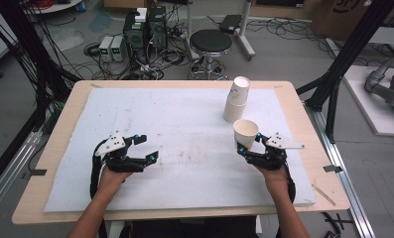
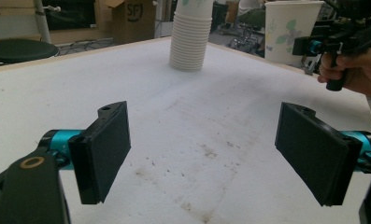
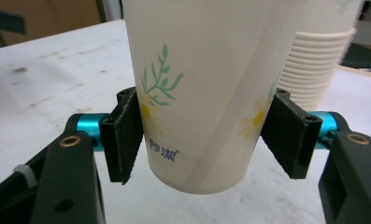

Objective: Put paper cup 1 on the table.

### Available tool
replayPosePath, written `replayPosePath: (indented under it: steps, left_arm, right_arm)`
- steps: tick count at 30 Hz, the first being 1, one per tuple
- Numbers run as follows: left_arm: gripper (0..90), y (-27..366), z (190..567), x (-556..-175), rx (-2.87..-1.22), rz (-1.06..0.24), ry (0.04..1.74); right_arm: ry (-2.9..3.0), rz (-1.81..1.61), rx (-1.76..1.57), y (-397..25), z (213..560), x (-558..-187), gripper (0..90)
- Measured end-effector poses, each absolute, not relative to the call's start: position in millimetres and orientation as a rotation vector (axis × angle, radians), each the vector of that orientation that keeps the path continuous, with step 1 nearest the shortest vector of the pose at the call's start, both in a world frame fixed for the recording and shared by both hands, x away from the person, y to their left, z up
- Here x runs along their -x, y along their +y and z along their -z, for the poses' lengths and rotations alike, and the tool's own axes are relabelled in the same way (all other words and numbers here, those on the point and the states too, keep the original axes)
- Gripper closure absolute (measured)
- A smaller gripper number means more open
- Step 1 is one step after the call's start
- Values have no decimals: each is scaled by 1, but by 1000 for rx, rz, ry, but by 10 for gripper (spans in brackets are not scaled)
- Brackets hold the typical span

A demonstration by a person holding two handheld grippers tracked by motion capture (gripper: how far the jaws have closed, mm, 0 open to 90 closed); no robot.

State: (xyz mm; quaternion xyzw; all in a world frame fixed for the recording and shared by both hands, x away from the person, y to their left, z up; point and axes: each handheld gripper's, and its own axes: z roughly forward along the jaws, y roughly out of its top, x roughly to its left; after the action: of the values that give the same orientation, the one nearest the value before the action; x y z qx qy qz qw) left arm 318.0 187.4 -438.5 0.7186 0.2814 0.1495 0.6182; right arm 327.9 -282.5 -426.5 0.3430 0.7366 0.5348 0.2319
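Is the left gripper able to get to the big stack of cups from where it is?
Probably yes. The left gripper is open with nothing in it, and bare white table pad lies between it and the stack of cups, seen straight ahead in its own view.

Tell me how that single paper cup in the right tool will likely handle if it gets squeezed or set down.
The paper cup looks thin-walled and empty, so it is probably very light and would likely dent if the right tool squeezed harder. Its base is narrower than its rim, so it may tip easily. The stack of cups beside it suggests it nests readily.
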Motion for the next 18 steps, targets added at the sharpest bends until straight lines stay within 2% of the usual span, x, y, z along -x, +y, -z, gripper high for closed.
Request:
replayPosePath:
  steps: [18]
  left_arm:
    - [188, 183, 442, -318, -1685, -326, 648]
  right_arm:
    - [2014, -1280, -1229, -299, 446, -347, 343]
